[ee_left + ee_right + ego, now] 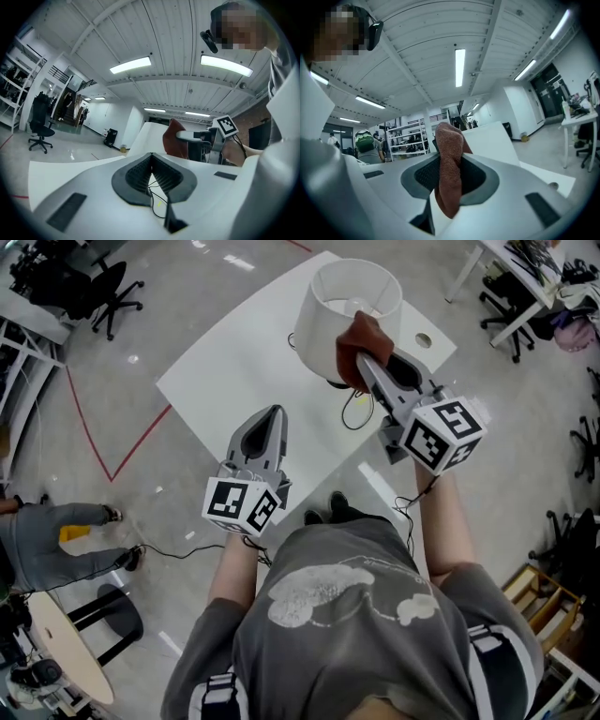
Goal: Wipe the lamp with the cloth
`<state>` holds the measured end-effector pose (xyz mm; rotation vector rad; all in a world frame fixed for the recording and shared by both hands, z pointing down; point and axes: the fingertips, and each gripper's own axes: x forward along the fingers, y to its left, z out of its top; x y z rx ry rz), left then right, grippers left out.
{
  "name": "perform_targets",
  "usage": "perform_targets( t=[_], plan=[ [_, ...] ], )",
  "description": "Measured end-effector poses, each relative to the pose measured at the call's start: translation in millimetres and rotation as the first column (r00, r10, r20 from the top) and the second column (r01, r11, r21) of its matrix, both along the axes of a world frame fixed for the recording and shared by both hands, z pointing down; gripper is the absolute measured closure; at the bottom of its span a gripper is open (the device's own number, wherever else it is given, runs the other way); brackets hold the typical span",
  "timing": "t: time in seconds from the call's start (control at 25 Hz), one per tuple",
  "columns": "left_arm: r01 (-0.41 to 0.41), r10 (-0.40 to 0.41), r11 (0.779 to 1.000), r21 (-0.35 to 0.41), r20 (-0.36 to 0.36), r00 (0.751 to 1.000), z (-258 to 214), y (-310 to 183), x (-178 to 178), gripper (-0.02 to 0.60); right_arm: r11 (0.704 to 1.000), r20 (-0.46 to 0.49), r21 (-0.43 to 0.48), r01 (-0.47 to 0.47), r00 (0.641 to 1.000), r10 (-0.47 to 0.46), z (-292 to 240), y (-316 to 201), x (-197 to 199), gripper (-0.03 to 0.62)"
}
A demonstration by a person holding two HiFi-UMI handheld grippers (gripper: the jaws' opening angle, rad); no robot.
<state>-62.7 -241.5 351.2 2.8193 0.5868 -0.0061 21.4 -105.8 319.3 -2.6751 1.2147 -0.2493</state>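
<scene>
A lamp with a white drum shade (347, 306) stands at the far side of the white table (234, 362). My right gripper (360, 362) is shut on a reddish-brown cloth (362, 338), and the cloth rests against the shade's near right side. In the right gripper view the cloth (450, 164) hangs pinched between the jaws, with the shade (490, 140) just behind it. My left gripper (275, 412) hovers over the table's near part, shut and holding nothing. The left gripper view shows the shade (149, 137), the cloth (174, 140) and the right gripper (201, 137) ahead.
A black cable (354, 412) loops on the table near the lamp base. The table has a round hole (424, 339) at its right. Office chairs (108, 296) stand at the left, desks at the upper right. A person (47, 540) crouches at the left by a round stool.
</scene>
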Motion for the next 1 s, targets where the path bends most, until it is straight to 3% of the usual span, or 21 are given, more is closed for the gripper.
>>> perform_targets(
  t=[0.32, 0.52, 0.64, 0.76, 1.0],
  plan=[
    [0.012, -0.016, 0.999, 0.041, 0.089, 0.996, 14.9, 16.6, 17.1, 0.574, 0.994, 0.164, -0.051, 0.096, 0.983, -0.087, 84.5, -11.4, -15.0, 0.497],
    [-0.017, 0.014, 0.999, 0.046, 0.066, 0.998, 13.6, 30.0, 26.8, 0.574, 0.986, 0.275, -0.132, 0.101, 0.959, -0.061, 134.4, -12.6, -27.3, 0.497],
    [-0.042, 0.04, 0.999, 0.024, 0.078, 0.996, 20.1, 16.8, 33.0, 0.574, 0.989, 0.313, -0.111, 0.093, 0.948, -0.054, 142.1, -24.4, -37.4, 0.497],
    [-0.084, 0.083, 0.996, -0.003, 0.1, 0.991, 29.7, -6.1, 42.3, 0.574, 0.996, 0.295, -0.06, 0.063, 0.954, -0.043, 124.6, -42.9, -36.5, 0.497],
    [-0.271, 0.269, 0.962, 0.036, 0.062, 0.961, 20.7, -26.7, 50.4, 0.574, 0.992, 0.189, -0.015, -0.126, 0.974, 0.127, 68.6, -55.3, -25.9, 0.497]
  ],
)
